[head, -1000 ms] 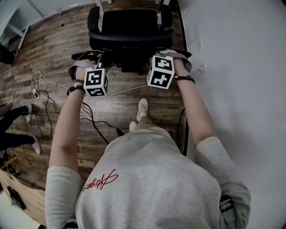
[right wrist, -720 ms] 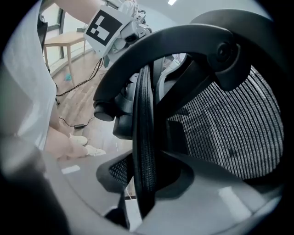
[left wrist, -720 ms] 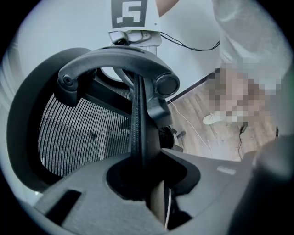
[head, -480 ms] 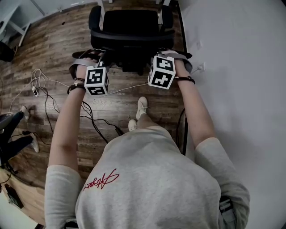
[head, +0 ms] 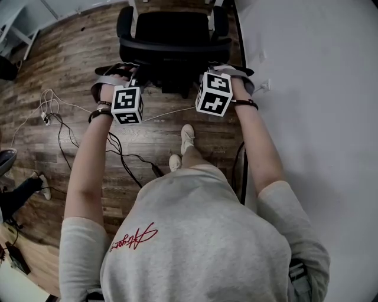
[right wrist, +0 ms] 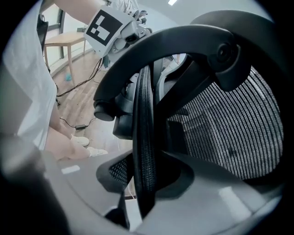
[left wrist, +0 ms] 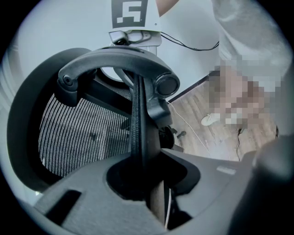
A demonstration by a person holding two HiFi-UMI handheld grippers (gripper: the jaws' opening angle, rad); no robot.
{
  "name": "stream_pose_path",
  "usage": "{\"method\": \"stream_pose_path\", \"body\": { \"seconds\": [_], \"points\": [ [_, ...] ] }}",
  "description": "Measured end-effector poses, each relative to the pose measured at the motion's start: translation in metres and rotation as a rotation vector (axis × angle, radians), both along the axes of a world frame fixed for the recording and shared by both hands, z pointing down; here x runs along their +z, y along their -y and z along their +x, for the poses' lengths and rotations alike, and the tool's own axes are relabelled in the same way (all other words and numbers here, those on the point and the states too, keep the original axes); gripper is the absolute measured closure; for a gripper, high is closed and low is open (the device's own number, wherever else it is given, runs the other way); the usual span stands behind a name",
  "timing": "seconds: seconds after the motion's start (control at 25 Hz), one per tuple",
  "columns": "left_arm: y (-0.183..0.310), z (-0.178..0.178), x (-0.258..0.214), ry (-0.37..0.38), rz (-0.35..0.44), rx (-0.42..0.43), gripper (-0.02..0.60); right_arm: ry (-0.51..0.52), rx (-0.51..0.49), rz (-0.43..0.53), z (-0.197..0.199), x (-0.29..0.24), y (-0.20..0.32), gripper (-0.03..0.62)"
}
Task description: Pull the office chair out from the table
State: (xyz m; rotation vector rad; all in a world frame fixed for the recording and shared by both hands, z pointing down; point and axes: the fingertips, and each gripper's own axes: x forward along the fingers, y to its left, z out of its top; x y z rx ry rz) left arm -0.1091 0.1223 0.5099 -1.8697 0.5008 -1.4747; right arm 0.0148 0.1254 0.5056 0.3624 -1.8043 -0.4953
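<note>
The black office chair [head: 174, 29] stands at the top of the head view with its back toward me. Beyond it, at the frame's top edge, shows a wooden tabletop [head: 171, 5] on white legs. My left gripper [head: 131, 74] is shut on the left side of the backrest's rim, my right gripper [head: 208, 69] on the right side. In the left gripper view the mesh-edged rim [left wrist: 138, 119] runs straight down between the closed jaws of the left gripper [left wrist: 140, 183]. The right gripper view shows the same grip: the rim [right wrist: 144, 119] is clamped in the right gripper [right wrist: 144, 183], with the mesh back [right wrist: 229, 128] beside it.
A white wall [head: 307, 88] with a plugged socket [head: 266, 88] runs close along the right. Cables [head: 118, 150] lie across the wooden floor [head: 65, 65] to my left and near my feet [head: 186, 138]. A bystander's leg and shoe [head: 41, 186] show at the left edge.
Both grippers keep their hold on the backrest. Chair and hands have drifted slightly toward me, and more of the tabletop shows behind the chair. The bystander's legs at left moved down the frame.
</note>
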Motion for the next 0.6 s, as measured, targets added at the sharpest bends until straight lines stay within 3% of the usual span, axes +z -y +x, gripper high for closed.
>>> {"method": "stream_pose_path", "body": {
  "seconds": [0.6],
  "points": [
    [-0.020,0.001,0.005,0.002,-0.015,-0.007,0.500,0.001,0.000,0.001,0.002,0.004,-0.022,0.484]
  ]
}}
